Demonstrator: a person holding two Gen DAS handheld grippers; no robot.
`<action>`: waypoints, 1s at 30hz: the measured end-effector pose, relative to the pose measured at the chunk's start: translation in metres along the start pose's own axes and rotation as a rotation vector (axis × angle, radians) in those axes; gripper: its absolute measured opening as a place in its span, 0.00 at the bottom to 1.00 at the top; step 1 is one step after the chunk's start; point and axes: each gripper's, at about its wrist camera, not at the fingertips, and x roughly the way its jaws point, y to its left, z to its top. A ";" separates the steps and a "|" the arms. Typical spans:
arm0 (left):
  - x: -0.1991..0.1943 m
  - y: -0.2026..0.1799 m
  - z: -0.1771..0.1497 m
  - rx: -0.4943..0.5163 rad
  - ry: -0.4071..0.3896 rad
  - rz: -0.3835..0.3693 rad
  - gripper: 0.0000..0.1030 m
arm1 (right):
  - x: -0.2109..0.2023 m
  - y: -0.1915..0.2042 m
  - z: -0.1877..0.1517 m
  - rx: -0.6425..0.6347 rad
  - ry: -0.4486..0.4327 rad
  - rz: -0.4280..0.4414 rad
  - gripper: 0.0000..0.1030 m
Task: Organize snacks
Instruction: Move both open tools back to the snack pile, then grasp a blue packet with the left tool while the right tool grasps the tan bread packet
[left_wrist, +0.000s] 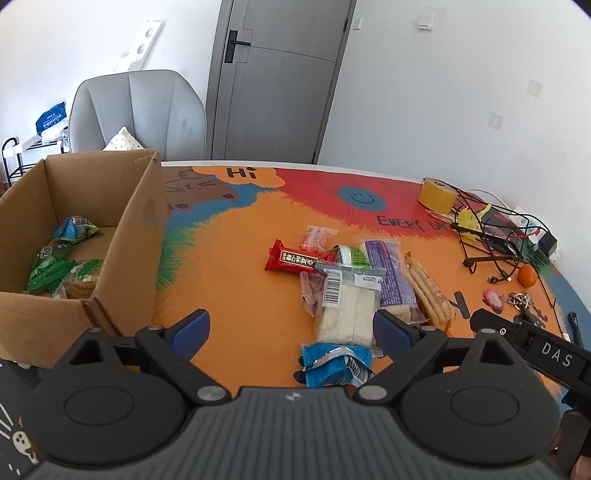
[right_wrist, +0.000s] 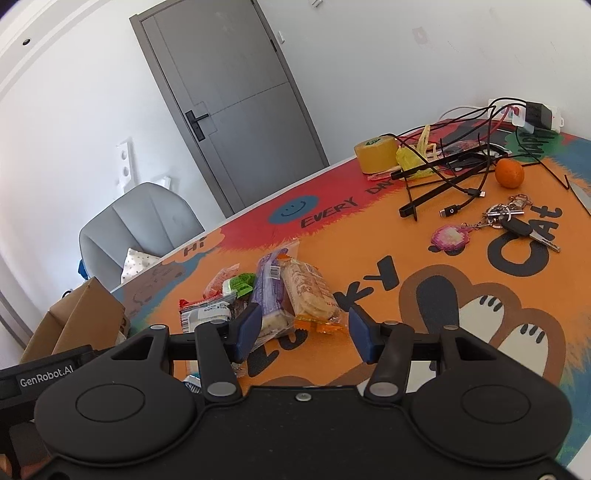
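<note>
Left gripper (left_wrist: 291, 328): jaws spread wide, nothing clamped, poised above the near end of the snack pile. Right gripper (right_wrist: 301, 334): jaws parted, nothing pinched, poised over the orange mat (right_wrist: 369, 236) just short of the same pile.

Snack pile at mid-table: red bar (left_wrist: 295, 259), pink packet (left_wrist: 317, 237), green packet (left_wrist: 351, 255), purple packet (left_wrist: 391, 280), clear-wrapped white sandwich bread (left_wrist: 345, 310) (barcode label up), biscuit sleeve (left_wrist: 430, 293) alongside, blue packet (left_wrist: 334, 363) nearest the left gripper's blue pads (left_wrist: 391, 330).

Cardboard box (left_wrist: 122, 236) at left, open-topped, already holding several green packets (left_wrist: 51, 267) and a biscuit pack (left_wrist: 79, 286).

Far side of table: yellow tape roll (left_wrist: 439, 194), tangle of black cables (left_wrist: 491, 236), orange (right_wrist: 509, 173), keys with pink charm (right_wrist: 502, 221). Behind: grey chair (left_wrist: 140, 110), grey door (left_wrist: 273, 77).
</note>
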 end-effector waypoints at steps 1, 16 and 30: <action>0.003 -0.002 -0.001 -0.002 0.010 -0.003 0.91 | 0.001 -0.001 -0.001 0.001 0.002 0.000 0.52; 0.042 -0.021 -0.028 0.000 0.106 -0.029 0.57 | 0.017 -0.017 -0.007 0.016 0.037 -0.016 0.52; 0.019 0.012 -0.009 -0.055 0.053 -0.022 0.34 | 0.046 -0.001 0.000 -0.026 0.050 -0.018 0.52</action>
